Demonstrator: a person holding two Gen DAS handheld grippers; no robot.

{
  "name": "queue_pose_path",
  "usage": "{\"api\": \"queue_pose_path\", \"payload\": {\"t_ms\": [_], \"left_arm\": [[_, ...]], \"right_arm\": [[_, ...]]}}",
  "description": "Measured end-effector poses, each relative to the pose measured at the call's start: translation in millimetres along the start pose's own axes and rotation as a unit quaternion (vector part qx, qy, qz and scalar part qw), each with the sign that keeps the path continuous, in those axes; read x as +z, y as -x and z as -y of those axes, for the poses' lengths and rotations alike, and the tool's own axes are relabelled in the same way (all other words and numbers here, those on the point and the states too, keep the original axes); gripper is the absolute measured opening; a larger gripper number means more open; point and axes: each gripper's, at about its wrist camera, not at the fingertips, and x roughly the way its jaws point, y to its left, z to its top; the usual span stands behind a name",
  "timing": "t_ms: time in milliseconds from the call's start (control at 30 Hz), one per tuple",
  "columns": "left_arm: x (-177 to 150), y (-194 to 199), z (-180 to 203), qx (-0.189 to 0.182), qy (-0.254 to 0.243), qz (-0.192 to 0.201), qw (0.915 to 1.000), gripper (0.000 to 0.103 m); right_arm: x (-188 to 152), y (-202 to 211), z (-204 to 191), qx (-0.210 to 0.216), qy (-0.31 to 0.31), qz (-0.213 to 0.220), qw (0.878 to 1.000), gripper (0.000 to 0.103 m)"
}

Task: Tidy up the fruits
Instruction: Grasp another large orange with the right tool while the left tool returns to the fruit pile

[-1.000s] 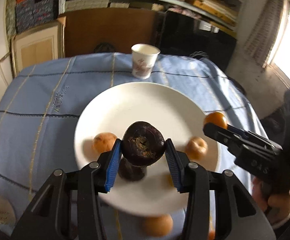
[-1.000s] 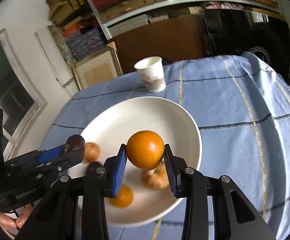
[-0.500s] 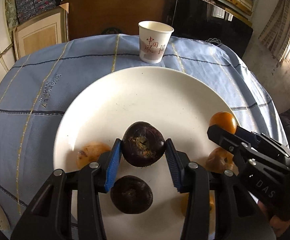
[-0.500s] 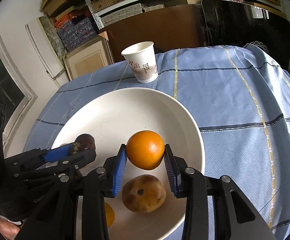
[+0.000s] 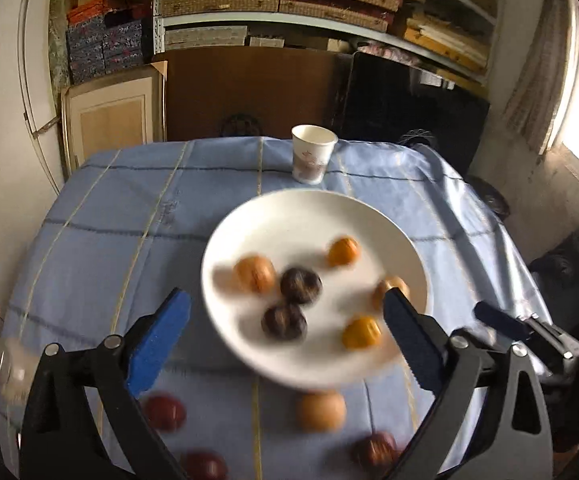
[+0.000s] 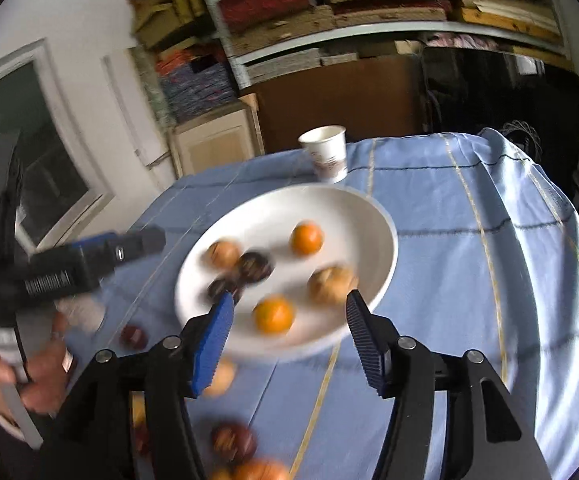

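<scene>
Six fruits sit on the white plate (image 5: 369, 216), two oranges (image 6: 307, 237), two dark ones (image 5: 301, 285); more lie on the blue cloth (image 5: 129, 216) nearer than the plate. They look small, round, roll-prone: pinch each across its middle. Left gripper (image 5: 285, 340) and right gripper (image 6: 287, 330) both spread wide, empty.

Six fruits (image 5: 300, 285) lie in the plate (image 5: 289, 216) (cup (image 5: 312, 159) behind it); more fruits (image 5: 321, 411) lie before it.

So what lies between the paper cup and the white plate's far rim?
Only bare blue tablecloth. The left wrist view shows a narrow strip of it between the paper cup and the white plate; no fruit sits there.
</scene>
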Motion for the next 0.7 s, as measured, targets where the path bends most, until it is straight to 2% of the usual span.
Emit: {"api": "queue_pose_path", "payload": {"t_ms": [100,300,467,700], "left_arm": [[-29.8,30.5,-0.1,-0.009,-0.017,0.0,0.9998,0.095],[-100.2,71.4,-14.8,0.011,-0.026,0.019,0.9994,0.096],[-155.9,90.1,-23.3,0.034,-0.035,0.032,0.9983,0.097],[-199.5,96.9,-29.4,0.033,-0.07,0.041,0.9962,0.098]], "right_arm": [[-32.9,30.2,-20.8,0.023,0.017,-0.006,1.0,0.059],[-96.0,73.3,-50.2,0.04,0.04,-0.013,0.998,0.059],[-139.2,81.7,-67.6,0.038,0.056,-0.046,0.997,0.059],[-176.8,78.9,-85.0,0.045,0.055,-0.084,0.994,0.059]]}}
